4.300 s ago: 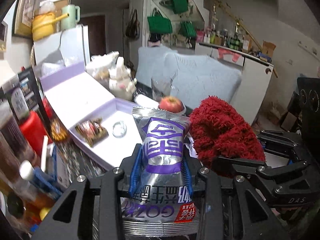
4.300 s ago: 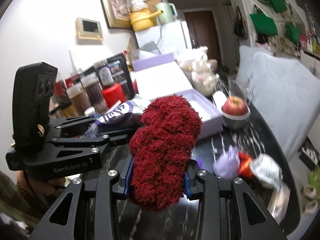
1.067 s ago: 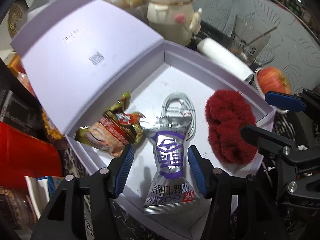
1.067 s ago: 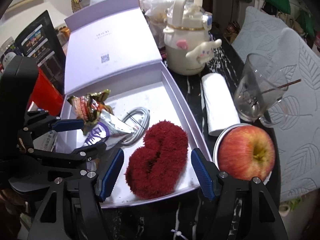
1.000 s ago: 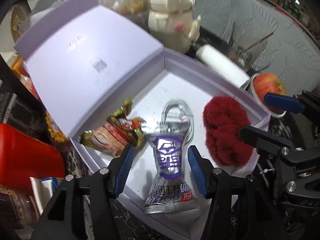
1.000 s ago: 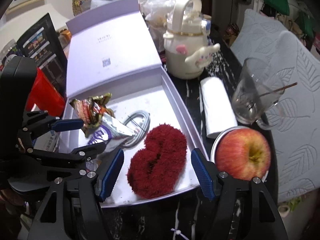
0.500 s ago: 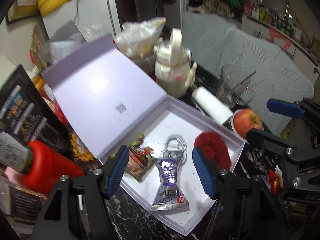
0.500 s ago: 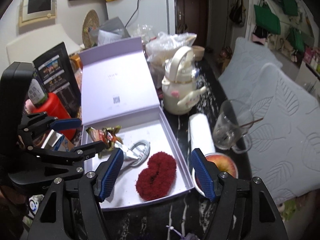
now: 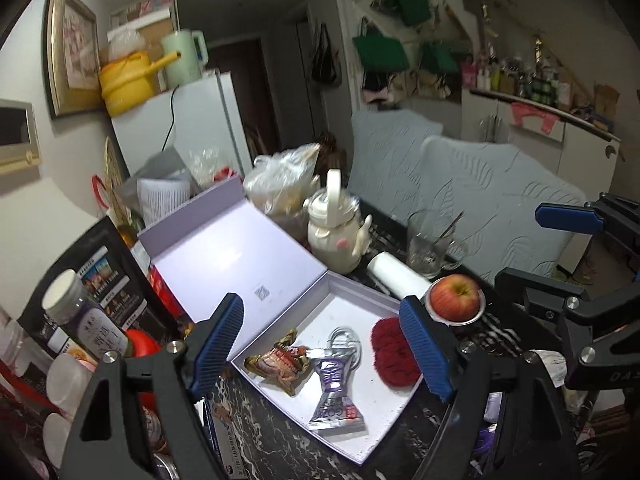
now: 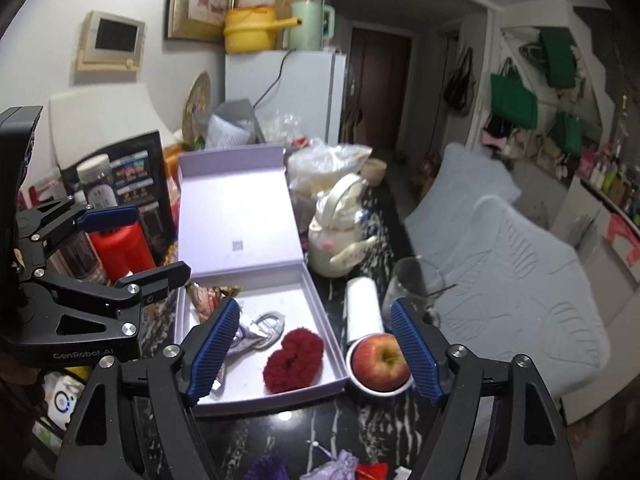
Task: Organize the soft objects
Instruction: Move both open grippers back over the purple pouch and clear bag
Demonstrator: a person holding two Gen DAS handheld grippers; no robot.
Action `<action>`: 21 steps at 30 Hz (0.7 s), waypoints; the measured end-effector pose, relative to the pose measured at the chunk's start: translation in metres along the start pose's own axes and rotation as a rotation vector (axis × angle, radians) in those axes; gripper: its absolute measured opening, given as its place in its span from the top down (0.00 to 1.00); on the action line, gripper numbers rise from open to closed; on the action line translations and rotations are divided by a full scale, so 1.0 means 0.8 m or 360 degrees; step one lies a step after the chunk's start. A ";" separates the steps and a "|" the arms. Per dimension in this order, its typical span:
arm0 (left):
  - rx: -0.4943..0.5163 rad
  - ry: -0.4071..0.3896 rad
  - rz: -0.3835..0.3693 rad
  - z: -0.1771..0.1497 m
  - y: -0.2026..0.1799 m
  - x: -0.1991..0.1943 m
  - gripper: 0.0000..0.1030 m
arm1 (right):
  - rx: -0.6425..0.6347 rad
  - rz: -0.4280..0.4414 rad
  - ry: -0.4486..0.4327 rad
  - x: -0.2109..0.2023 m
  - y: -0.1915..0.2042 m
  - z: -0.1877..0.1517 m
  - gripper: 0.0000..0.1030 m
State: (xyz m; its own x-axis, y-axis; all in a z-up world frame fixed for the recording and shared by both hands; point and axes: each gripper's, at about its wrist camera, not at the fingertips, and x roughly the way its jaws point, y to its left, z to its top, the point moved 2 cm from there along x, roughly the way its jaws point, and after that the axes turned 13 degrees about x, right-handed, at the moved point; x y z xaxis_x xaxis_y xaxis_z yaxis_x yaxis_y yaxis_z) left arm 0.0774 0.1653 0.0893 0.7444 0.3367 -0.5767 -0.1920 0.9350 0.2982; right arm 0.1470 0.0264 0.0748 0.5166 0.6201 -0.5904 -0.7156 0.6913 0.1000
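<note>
Hovering both empty, just-widened grippers, left [image 9: 322, 346] and right [image 10: 312, 348], above the filled box [image 10: 320, 308], I next want the purple pouch [image 10: 340, 465].

Half-hidden things around the box

The right gripper [image 10: 314, 350] has a finger covering most of the silver snack packet [image 10: 246, 330]; below it, purple fluffy bits [image 10: 340, 466] run off the frame; print on the box lid [image 10: 236, 200] is too small to read.
</note>
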 end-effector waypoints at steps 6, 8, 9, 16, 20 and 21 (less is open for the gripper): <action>0.0008 -0.0096 -0.0040 0.001 -0.013 -0.040 0.21 | 0.0056 0.0006 -0.0087 -0.051 -0.007 -0.007 0.22; 0.0006 -0.0115 -0.0066 0.001 -0.019 -0.049 0.21 | 0.0065 0.0003 -0.0102 -0.061 -0.009 -0.011 0.22; 0.0006 -0.0126 -0.0078 0.000 -0.021 -0.054 0.21 | 0.0072 0.0001 -0.0111 -0.067 -0.010 -0.014 0.22; 0.0026 -0.0164 -0.0118 -0.014 -0.046 -0.078 0.20 | 0.0121 0.0015 -0.0126 -0.097 -0.019 -0.039 0.22; 0.0057 -0.0173 -0.0142 -0.023 -0.063 -0.086 0.20 | 0.0130 0.0003 -0.0128 -0.111 -0.024 -0.060 0.22; 0.0068 -0.0172 -0.0153 -0.026 -0.068 -0.087 0.20 | 0.0128 -0.0003 -0.0129 -0.112 -0.025 -0.063 0.22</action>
State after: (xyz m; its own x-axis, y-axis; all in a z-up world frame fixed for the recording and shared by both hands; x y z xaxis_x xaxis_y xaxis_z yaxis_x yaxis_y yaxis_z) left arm 0.0226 0.0934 0.0972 0.8229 0.2297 -0.5196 -0.0906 0.9560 0.2791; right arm 0.0916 -0.0614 0.0855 0.5565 0.6447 -0.5241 -0.6764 0.7179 0.1649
